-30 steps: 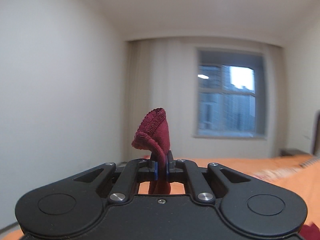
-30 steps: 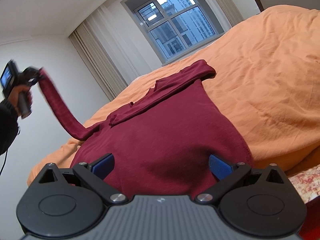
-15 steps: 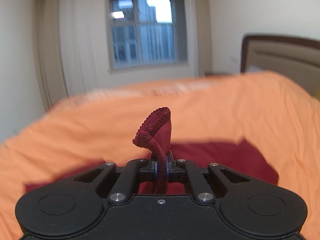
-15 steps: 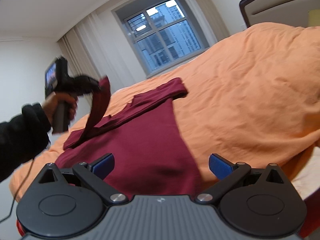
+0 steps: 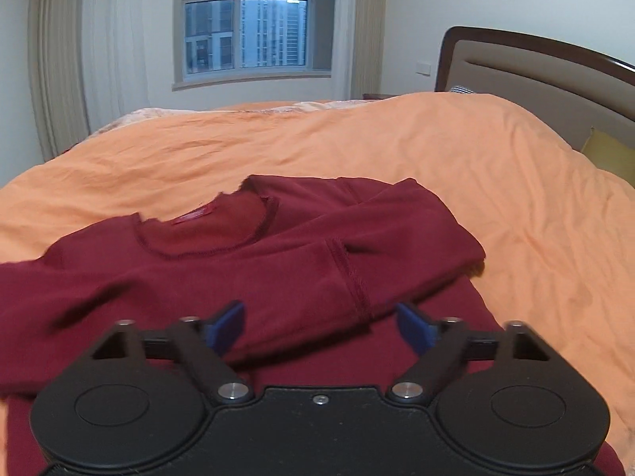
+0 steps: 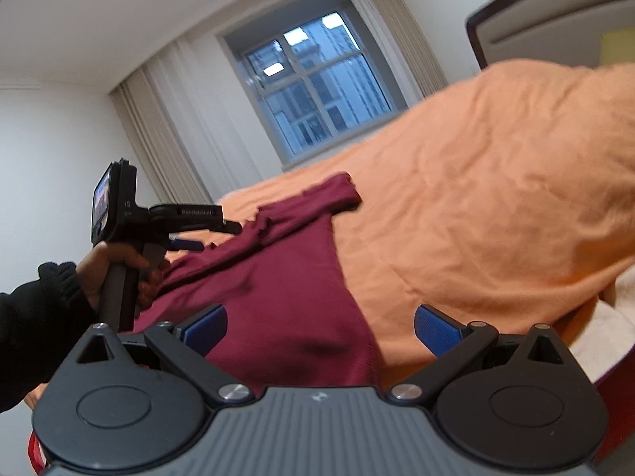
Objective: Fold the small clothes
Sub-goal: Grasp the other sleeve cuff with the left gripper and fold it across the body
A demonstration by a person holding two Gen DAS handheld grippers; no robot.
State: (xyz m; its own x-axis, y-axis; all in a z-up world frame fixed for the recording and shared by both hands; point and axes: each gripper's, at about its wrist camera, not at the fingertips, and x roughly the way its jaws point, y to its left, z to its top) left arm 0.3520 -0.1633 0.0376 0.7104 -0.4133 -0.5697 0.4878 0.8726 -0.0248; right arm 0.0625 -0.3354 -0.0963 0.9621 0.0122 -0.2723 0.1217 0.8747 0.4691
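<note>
A dark red long-sleeved top (image 5: 246,277) lies flat on the orange bed cover (image 5: 397,146), neckline away from me, with both sleeves laid across its chest. The cuffed sleeve end (image 5: 353,281) rests just ahead of my left gripper (image 5: 321,323), which is open and holds nothing. In the right wrist view the same top (image 6: 285,293) stretches away from my right gripper (image 6: 319,327), open over the hem. The left gripper (image 6: 186,234) shows there too, held by a hand in a black sleeve, above the top's shoulder area.
The bed cover (image 6: 496,198) fills most of both views. A padded headboard (image 5: 532,75) stands at the right and a window (image 5: 246,20) with curtains at the far wall. A white patterned sheet (image 6: 607,329) shows at the bed's right edge.
The left gripper carried the sleeve from the side over the top, lowered it across the chest and let go; its jaws went from shut to open. The right gripper stayed open.
</note>
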